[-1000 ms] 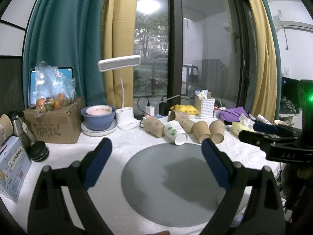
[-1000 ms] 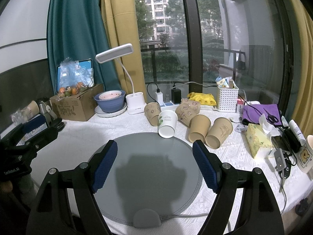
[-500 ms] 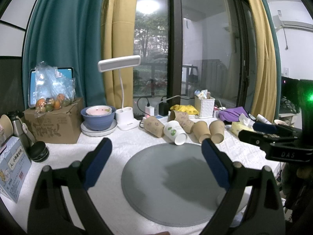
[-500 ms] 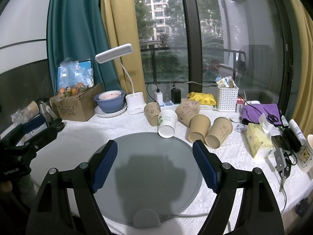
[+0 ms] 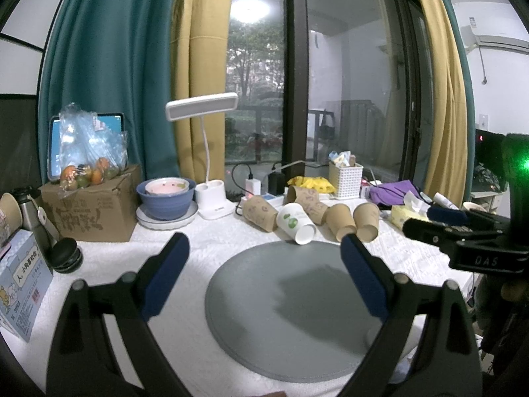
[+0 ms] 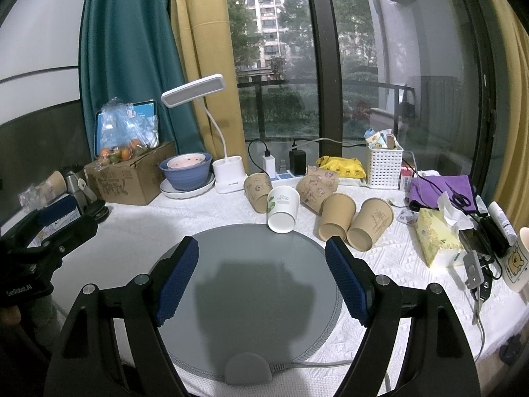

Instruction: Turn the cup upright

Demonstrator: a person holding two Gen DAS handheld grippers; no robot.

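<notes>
White cup [image 6: 283, 209] lies tipped (both claws [image 5: 264, 271] [image 6: 263, 276] gaping, empty).

The tablet [image 5: 86, 147] stands mostly hidden behind the fruit bag [image 5: 89, 152]. The mug [image 6: 517, 259] is cut off by the right edge. Print on the blue carton [image 5: 20, 284] is too small to read.

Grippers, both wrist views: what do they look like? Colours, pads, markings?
Both match: black plastic bodies with two angled fingers, silver pivot screws and ribbed blue pads. The left gripper shows pads like those on the right gripper. Seen from the opposite camera, the right unit's side reads "DAS" in white and glows with a green LED; the left unit's side reads "GenRobot.AI". No cables or sleeves are visible.
</notes>
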